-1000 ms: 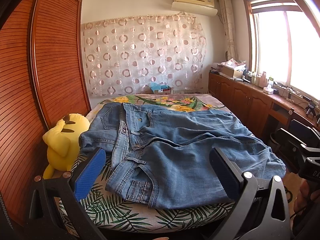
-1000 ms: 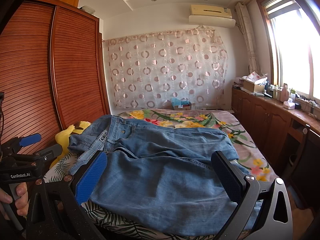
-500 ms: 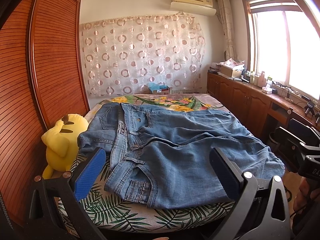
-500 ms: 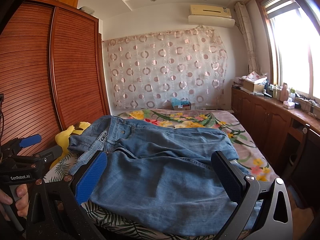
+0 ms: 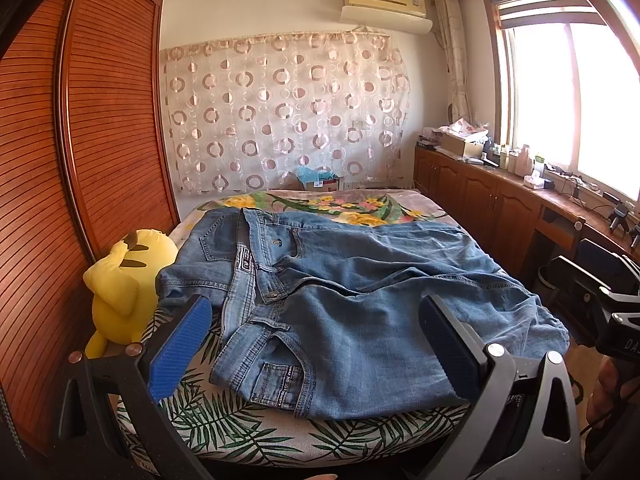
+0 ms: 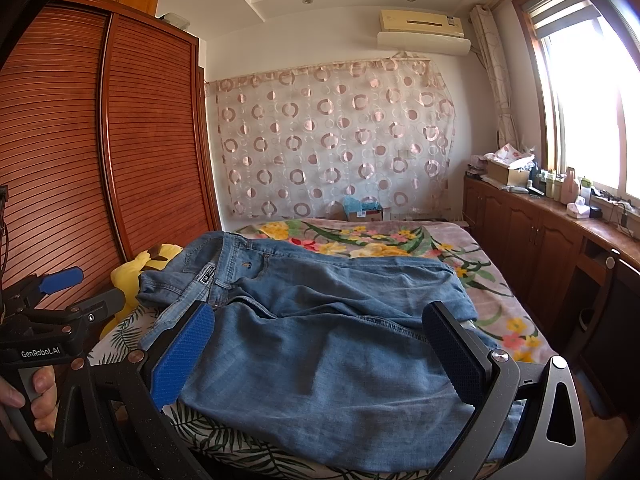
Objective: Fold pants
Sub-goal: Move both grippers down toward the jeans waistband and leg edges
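Blue denim jeans (image 5: pixel 360 304) lie spread on the bed, waistband to the left near the wardrobe, legs running to the right. They also show in the right wrist view (image 6: pixel 320 340). My left gripper (image 5: pixel 316 340) is open and empty, held in front of the near edge of the bed by the waist end. My right gripper (image 6: pixel 320 344) is open and empty, held before the near edge over the leg part. The left gripper also shows at the left of the right wrist view (image 6: pixel 60 300).
The bed (image 5: pixel 248 428) has a leaf and flower print cover. A yellow plush toy (image 5: pixel 120 292) sits at its left edge against the slatted wooden wardrobe (image 5: pixel 100 128). Wooden cabinets (image 6: pixel 540 240) with clutter run along the right under the window.
The left wrist view has shifted slightly, with the jeans a touch lower and nearer. The right gripper has barely moved. Both grippers stay open.
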Action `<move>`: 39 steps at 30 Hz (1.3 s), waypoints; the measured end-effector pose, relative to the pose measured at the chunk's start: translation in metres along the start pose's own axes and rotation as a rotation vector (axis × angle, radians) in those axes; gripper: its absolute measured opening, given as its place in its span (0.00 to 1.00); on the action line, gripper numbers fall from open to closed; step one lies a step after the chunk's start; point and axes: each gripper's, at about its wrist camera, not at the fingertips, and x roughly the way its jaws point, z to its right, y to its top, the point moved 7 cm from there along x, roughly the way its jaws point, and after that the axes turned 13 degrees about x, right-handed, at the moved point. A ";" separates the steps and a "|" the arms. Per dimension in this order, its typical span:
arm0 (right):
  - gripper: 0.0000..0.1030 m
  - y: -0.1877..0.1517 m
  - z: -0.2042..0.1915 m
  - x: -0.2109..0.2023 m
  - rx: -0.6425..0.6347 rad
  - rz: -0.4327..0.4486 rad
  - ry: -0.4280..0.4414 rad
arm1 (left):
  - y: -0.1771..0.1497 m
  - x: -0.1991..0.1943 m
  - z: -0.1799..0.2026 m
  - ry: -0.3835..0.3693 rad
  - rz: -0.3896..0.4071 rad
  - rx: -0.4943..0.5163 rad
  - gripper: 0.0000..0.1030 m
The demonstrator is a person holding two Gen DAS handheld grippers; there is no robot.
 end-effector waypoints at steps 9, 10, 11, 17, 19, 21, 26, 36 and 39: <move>1.00 -0.003 0.002 0.003 0.005 -0.009 0.000 | 0.000 0.002 0.001 -0.009 -0.005 0.005 1.00; 1.00 -0.003 0.002 0.003 0.006 -0.011 0.000 | 0.000 0.003 0.001 -0.007 -0.006 0.008 1.00; 1.00 -0.004 0.003 0.005 0.006 -0.014 -0.001 | -0.001 0.005 0.000 -0.002 -0.006 0.009 1.00; 1.00 -0.010 0.006 0.013 0.011 -0.038 -0.001 | -0.014 0.020 -0.013 -0.007 -0.027 -0.020 1.00; 1.00 -0.011 0.007 0.014 0.009 -0.046 -0.003 | -0.021 0.028 -0.017 -0.002 -0.045 -0.021 1.00; 1.00 -0.013 0.007 0.014 0.010 -0.058 -0.002 | -0.026 0.034 -0.019 -0.007 -0.062 -0.022 1.00; 1.00 -0.016 0.011 0.017 0.008 -0.089 -0.003 | -0.045 0.053 -0.025 -0.023 -0.117 -0.013 1.00; 1.00 -0.023 0.027 0.019 -0.006 -0.157 -0.052 | -0.084 0.071 -0.055 -0.017 -0.182 -0.066 1.00; 1.00 -0.023 0.028 0.018 -0.010 -0.175 -0.063 | -0.092 0.076 -0.066 -0.013 -0.194 -0.080 1.00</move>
